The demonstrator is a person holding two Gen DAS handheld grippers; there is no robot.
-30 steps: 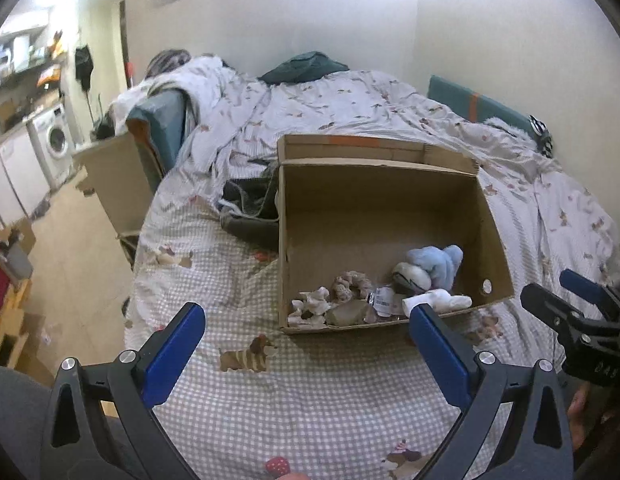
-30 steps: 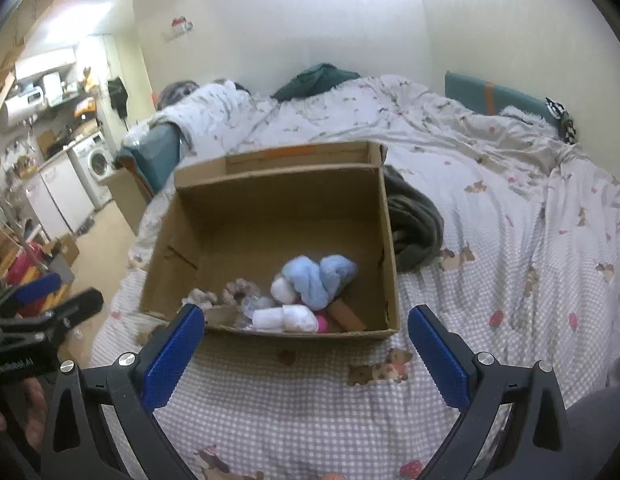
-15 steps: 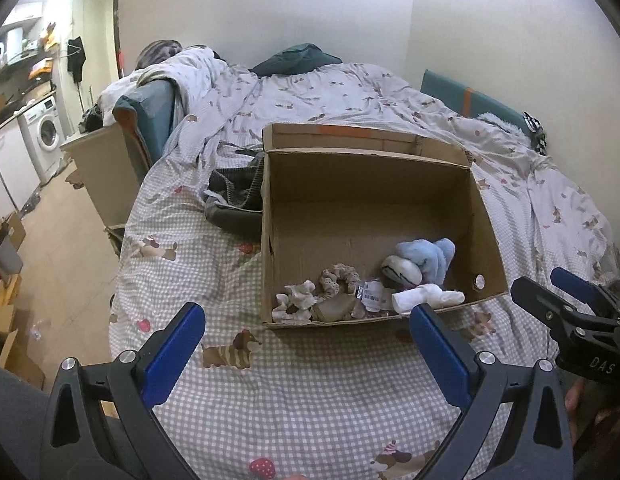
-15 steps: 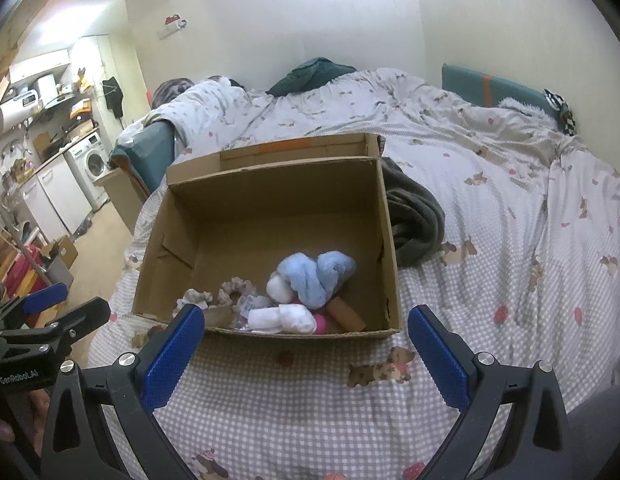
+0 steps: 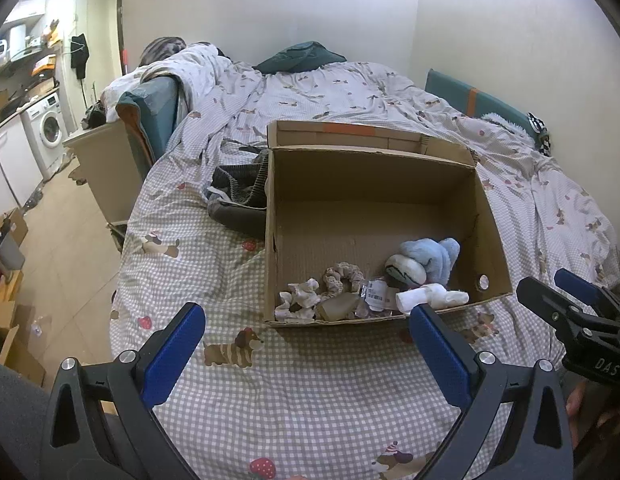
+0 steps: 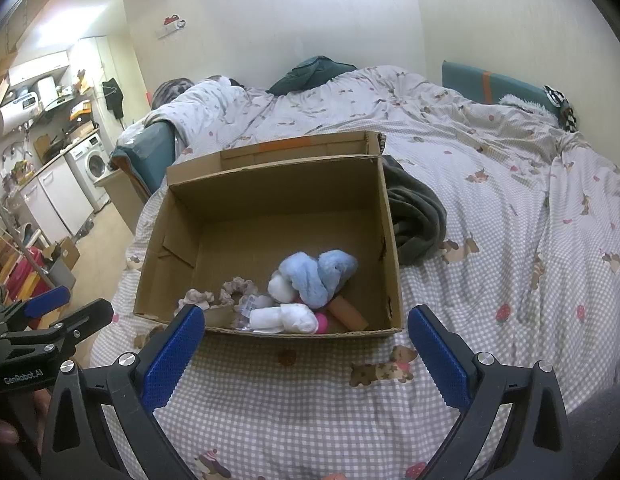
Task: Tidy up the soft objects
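An open brown cardboard box [image 6: 269, 208] sits on the bed's grey-checked, dog-printed duvet [image 6: 310, 400], near the foot edge. Along the box's near wall lie a fluffy light-blue plush bundle [image 6: 316, 274], a rolled white sock [image 6: 281, 317], two beige fabric scrunchies [image 5: 342, 276] and a tan cardboard tube [image 6: 348, 314]. A dark grey folded garment [image 6: 416, 216] touches the box's side. The left gripper [image 5: 305, 344] and the right gripper [image 6: 305, 344] hover above the duvet short of the box, both spread wide and empty.
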